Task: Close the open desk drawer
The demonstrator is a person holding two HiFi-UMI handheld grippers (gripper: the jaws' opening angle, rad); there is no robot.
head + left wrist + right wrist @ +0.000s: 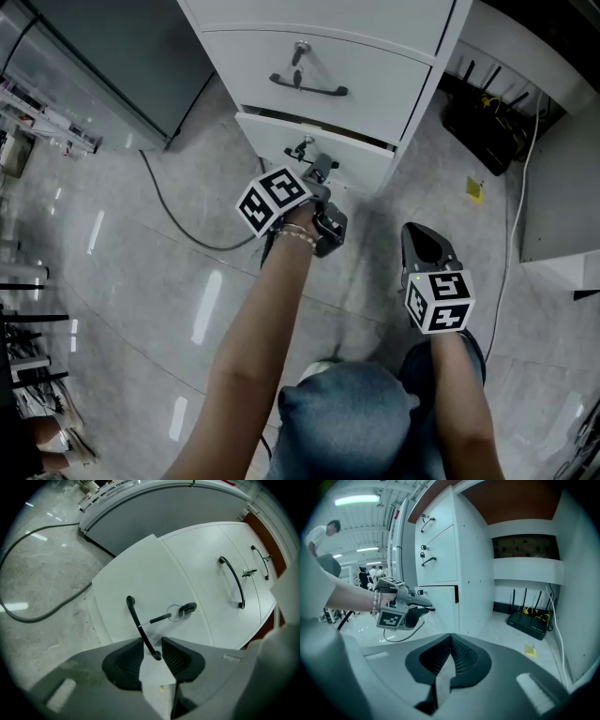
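The white cabinet's bottom drawer stands slightly out, with a dark gap at its side. A key hangs in its lock. My left gripper is at the drawer front. Its jaws stand apart around the lower end of the black handle, and a gap shows on each side of the bar. My right gripper hangs shut and empty over the floor to the right, away from the cabinet. In the right gripper view the left gripper shows at the drawer.
The shut upper drawer has its own black handle. A dark cable lies on the floor at the left. A black router sits under the desk at the right. My knee is below.
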